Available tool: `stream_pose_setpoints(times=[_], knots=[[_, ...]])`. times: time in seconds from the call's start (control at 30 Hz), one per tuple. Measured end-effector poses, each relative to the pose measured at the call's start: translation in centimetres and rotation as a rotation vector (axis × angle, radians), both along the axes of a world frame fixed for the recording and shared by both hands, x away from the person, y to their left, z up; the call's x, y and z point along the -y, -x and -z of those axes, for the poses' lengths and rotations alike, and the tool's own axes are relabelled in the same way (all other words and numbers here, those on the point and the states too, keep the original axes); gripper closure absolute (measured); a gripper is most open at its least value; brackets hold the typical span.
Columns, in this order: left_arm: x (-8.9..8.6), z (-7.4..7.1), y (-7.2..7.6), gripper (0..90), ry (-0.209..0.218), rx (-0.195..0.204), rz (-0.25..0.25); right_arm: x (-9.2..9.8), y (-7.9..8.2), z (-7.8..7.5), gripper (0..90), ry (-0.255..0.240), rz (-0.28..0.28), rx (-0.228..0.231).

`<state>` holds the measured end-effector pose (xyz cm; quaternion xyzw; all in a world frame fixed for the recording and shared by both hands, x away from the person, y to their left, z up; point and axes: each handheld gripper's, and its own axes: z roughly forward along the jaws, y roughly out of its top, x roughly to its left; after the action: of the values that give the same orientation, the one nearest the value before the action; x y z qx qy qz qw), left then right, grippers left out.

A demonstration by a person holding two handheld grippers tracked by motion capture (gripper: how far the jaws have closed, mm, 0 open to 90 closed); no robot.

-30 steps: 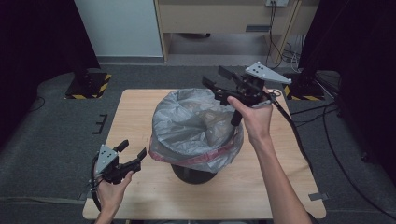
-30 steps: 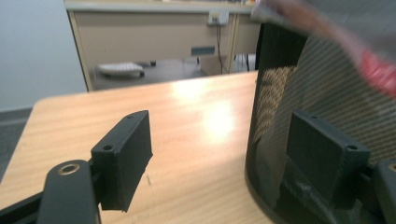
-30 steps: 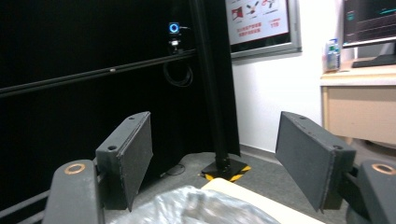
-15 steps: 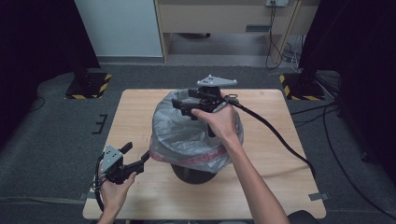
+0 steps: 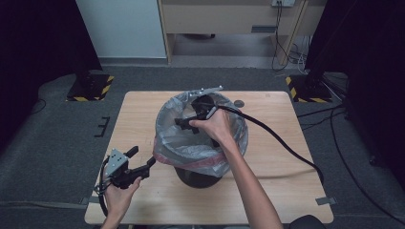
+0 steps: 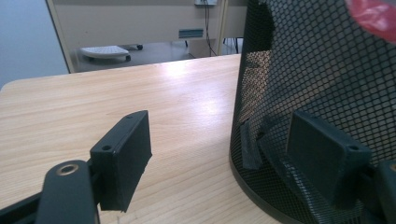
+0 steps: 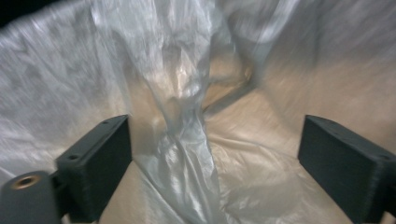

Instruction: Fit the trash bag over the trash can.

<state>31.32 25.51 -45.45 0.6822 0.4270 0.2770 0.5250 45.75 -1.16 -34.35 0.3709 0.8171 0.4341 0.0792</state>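
Observation:
A black mesh bin point(image 5: 198, 177) stands in the middle of the wooden table point(image 5: 286, 157), lined with a grey plastic bag point(image 5: 188, 145) whose red-banded hem hangs over the rim. My right gripper point(image 5: 184, 123) reaches down into the bag's mouth. Its jaws have just been opening and stand wide; in the right gripper view point(image 7: 215, 172) a loose fold of the bag's film point(image 7: 187, 93) rises between them, pressed by neither pad. My left gripper point(image 5: 142, 156) rests low at the front left, open, its jaws point(image 6: 219, 158) pointing at the bin's mesh wall point(image 6: 317, 70) near its foot.
A thick black cable point(image 5: 282, 143) trails from the right gripper across the table's right half. The tabletop point(image 6: 140, 93) left of the bin is bare wood. Beyond the table are a pale cabinet point(image 5: 229, 24) and yellow-striped stand bases point(image 5: 90, 88) on the floor.
The right hand has swung from the bin's back right rim to the left and down into the bag's mouth. The left gripper has stayed where it was.

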Motion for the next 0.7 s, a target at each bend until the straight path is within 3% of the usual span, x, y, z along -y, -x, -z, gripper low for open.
stream_pose_setpoints(times=[0.17,0.3,0.47,0.63,0.7], knots=[[0.2,0.1,0.0,21.7,-0.002,-0.005,0.002,-0.3,0.0,1.0,9.5,0.108,-0.039,-0.043],[0.1,0.1,-0.1,21.7,0.003,-0.007,-0.001,-0.2,-0.1,1.1,10.4,0.117,-0.041,-0.043],[0.0,0.1,0.0,21.7,0.004,-0.007,-0.002,-0.2,-0.3,1.6,11.0,0.169,-0.044,-0.058],[0.1,0.2,-0.1,21.6,0.005,-0.012,0.000,-0.2,-0.2,1.4,14.4,0.174,-0.046,-0.066],[0.0,0.2,-0.1,21.6,0.000,-0.015,0.002,-0.1,0.0,1.0,14.6,0.147,-0.054,-0.051]])
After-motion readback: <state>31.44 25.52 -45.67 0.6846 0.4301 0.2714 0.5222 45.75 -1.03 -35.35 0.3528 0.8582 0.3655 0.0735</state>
